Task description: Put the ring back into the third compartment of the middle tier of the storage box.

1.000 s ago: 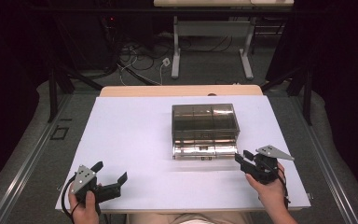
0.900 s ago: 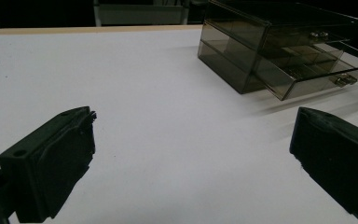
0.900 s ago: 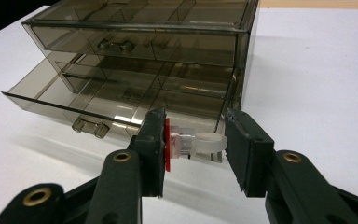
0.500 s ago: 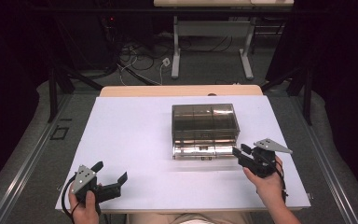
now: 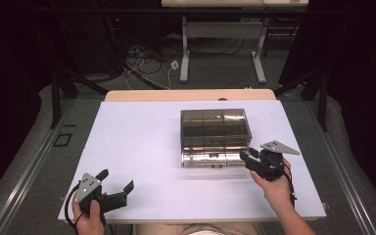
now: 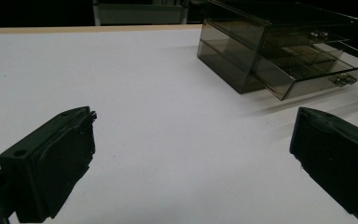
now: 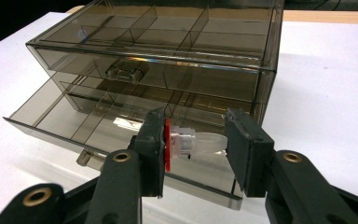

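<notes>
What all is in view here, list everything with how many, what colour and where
drawer box: one, smoky clear plastic, table centre-right, bottom drawer pulled open
small vial: one, clear with red cap, clamped between the right gripper's pads above the open drawer
table: one, white top, wooden far edge
desk frame: one, pale, on the floor behind
cables: several, on the floor behind
left gripper: one, black, near-left corner, jaws apart
right gripper: one, black, beside the box's front
hands: two, bottom edge
</notes>
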Demonstrator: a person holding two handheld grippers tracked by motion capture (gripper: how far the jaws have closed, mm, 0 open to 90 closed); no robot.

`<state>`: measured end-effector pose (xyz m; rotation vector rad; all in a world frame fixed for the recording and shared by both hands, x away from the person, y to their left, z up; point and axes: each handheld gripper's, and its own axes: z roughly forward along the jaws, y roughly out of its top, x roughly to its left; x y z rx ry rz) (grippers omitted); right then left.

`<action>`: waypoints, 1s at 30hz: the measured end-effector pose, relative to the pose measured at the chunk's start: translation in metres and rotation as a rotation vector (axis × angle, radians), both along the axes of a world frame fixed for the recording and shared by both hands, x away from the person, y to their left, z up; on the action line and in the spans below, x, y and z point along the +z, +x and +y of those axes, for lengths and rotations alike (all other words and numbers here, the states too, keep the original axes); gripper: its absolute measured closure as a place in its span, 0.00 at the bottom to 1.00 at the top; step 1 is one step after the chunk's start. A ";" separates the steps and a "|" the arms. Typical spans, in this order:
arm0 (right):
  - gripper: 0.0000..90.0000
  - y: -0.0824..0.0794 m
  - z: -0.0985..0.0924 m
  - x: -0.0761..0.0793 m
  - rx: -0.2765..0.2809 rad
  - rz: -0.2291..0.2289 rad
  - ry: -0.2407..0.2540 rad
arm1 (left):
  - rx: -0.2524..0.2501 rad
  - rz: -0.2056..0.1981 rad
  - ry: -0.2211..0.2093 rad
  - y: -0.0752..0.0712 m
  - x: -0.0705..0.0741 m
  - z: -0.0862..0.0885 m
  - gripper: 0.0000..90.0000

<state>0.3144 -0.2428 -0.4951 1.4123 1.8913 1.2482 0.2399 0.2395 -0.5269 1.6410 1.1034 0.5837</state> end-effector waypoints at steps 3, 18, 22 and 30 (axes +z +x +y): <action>0.67 0.002 0.002 0.000 -0.007 0.009 0.010 | 0.001 0.000 -0.001 0.000 0.000 0.000 0.00; 0.66 0.015 0.014 -0.007 0.005 0.016 -0.011 | 0.002 0.001 -0.009 0.000 0.000 0.000 0.00; 0.66 0.017 0.017 -0.009 0.013 0.022 -0.011 | 0.001 0.002 -0.011 0.000 0.000 0.000 0.00; 0.66 0.021 0.020 -0.013 0.011 0.033 -0.022 | 0.000 0.003 -0.011 0.001 -0.001 0.000 0.00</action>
